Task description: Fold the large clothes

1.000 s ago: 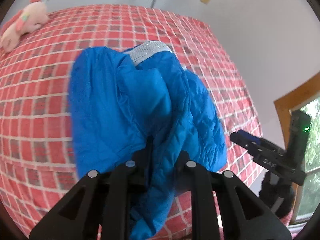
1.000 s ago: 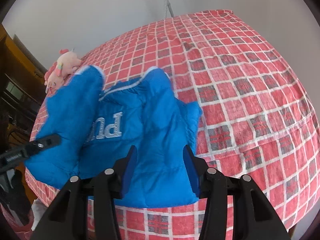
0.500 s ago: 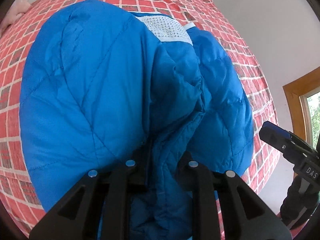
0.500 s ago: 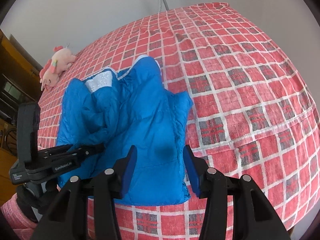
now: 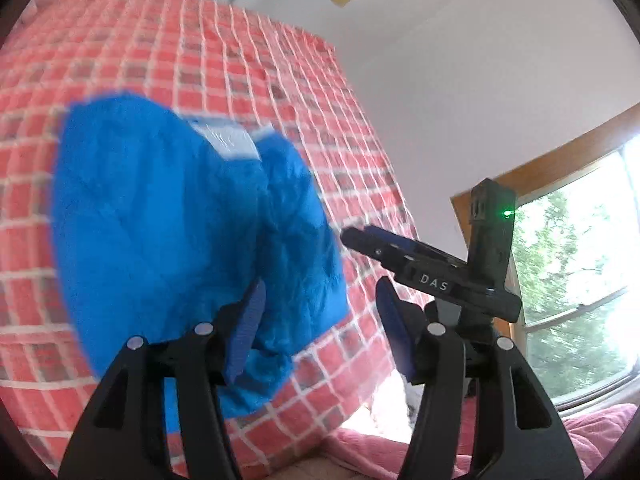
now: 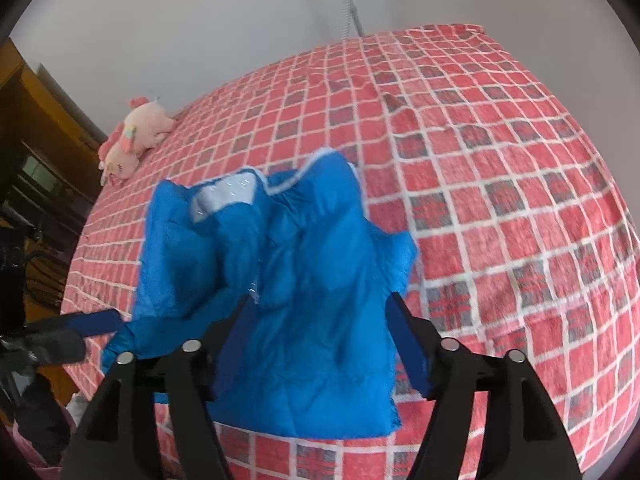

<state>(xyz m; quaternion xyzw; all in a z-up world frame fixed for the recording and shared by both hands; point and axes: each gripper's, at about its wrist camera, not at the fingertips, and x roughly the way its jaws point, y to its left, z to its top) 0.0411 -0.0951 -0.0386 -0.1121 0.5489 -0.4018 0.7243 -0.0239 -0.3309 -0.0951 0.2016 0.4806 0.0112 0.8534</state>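
A blue quilted jacket (image 5: 168, 232) with a silver collar patch (image 6: 222, 198) lies bunched on the red checked bed near its front edge; it also shows in the right wrist view (image 6: 304, 288). My left gripper (image 5: 320, 328) is open and empty, just in front of the jacket's right edge. My right gripper (image 6: 324, 344) is open and empty above the jacket's near hem. The right gripper also shows in the left wrist view (image 5: 384, 244), and the left gripper's fingertips (image 6: 96, 322) show at the left of the right wrist view.
The red checked bed (image 6: 500, 160) fills both views. A pink plush toy (image 6: 132, 136) lies at the bed's far left corner. A dark wooden cabinet (image 6: 36, 128) stands left of the bed. A wood-framed window (image 5: 580, 272) is at the right. White walls stand behind.
My left gripper has let go of the jacket fold, opened and pulled back. The jacket has dropped onto the bed. My right gripper stays open above the hem.
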